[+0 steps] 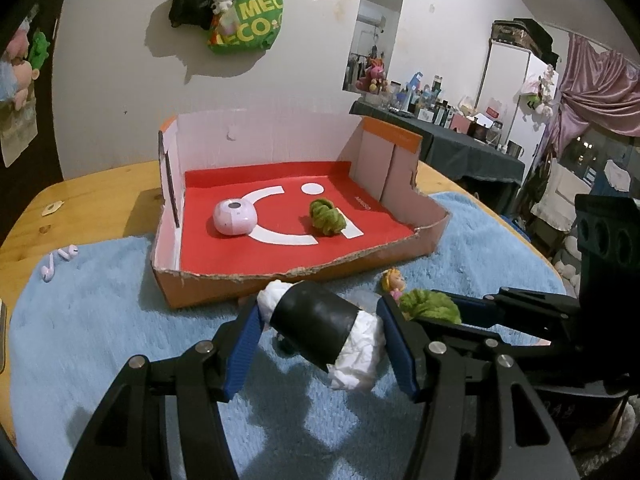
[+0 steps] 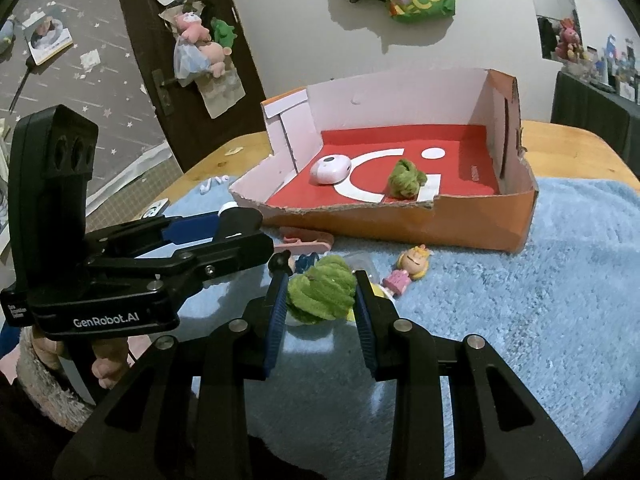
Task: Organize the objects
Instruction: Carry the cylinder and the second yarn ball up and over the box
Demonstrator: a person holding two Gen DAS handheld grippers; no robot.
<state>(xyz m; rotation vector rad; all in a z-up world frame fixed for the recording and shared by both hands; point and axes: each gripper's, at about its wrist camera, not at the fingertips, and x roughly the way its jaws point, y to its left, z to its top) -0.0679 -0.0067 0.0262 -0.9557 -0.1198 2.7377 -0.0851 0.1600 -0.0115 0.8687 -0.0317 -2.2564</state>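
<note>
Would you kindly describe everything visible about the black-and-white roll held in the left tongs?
The roll is a short cylinder with a smooth black band around its middle and crumpled white, paper-like material bulging from both ends. It lies tilted, lifted above the blue rug, clamped end to end between the left tongs' blue pads.

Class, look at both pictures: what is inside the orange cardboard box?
Inside the orange cardboard box, on its red floor, sit a pink earbud case and a green fuzzy scrunchie, apart. The near wall hides the floor's front strip.

Both wrist views low, close over the blue mat [image 1: 100,320]; facing the shared cardboard box [image 2: 460,224]
</note>
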